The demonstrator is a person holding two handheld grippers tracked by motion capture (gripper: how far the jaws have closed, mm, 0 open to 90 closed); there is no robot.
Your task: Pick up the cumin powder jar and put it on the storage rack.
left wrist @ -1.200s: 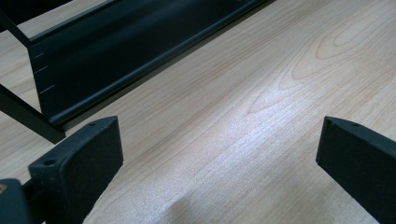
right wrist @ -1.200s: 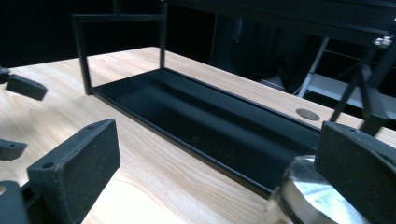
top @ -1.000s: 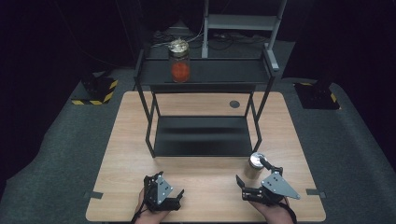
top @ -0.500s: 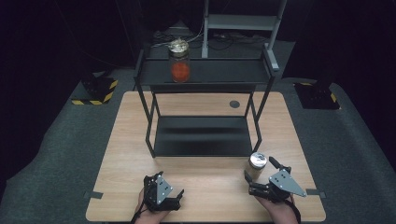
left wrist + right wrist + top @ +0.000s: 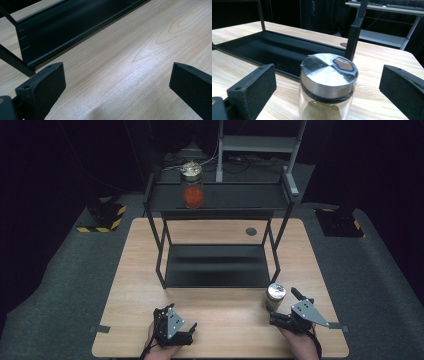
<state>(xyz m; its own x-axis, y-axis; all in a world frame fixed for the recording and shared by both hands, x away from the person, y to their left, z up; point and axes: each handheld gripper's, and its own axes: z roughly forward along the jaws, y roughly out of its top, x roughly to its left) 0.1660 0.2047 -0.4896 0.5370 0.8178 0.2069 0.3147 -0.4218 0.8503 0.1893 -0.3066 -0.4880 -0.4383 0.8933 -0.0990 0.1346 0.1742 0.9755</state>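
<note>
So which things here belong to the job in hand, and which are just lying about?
In the job:
- spice jar, between the open right tool jaws
- black shelf rack

Lying about:
- jar with orange contents on the rack's top shelf
- left tool, open over bare table

Black two-tier rack (image 5: 215, 200) at bench (image 5: 140, 285) centre. Jar with orange contents (image 5: 192, 185) upright on top shelf, 11 o'clock. Round dark grommet (image 5: 251, 231) at 1 o'clock.
</note>
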